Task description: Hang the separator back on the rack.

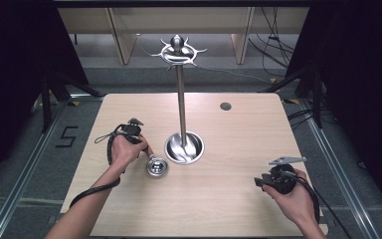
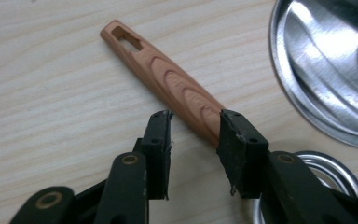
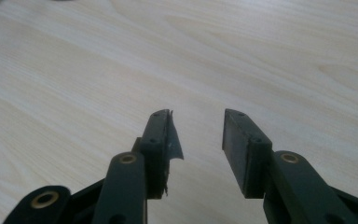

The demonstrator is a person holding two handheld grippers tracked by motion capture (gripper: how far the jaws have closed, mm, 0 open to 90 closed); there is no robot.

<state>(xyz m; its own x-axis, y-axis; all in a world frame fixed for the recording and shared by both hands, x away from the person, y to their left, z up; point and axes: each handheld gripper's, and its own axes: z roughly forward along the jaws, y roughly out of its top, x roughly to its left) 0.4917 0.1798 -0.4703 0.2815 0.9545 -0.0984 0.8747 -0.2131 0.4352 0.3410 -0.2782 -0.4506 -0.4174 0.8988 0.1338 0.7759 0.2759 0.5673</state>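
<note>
A small steel cup with a tan wooden handle lies on the table, left of the rack's base. My left gripper is low over that handle and open. The handle's near end runs between the jaws, close against the right pad, and the cup's rim shows behind that jaw. In the high view a hand holds the left gripper and covers the handle. My right gripper is open with nothing between its jaws, over bare wood near the table's front right.
A steel utensil rack stands mid-table: round dished base, tall pole and a ring of hooks on top. The base's rim is close to the left gripper's right. A dark cable grommet sits at the back right.
</note>
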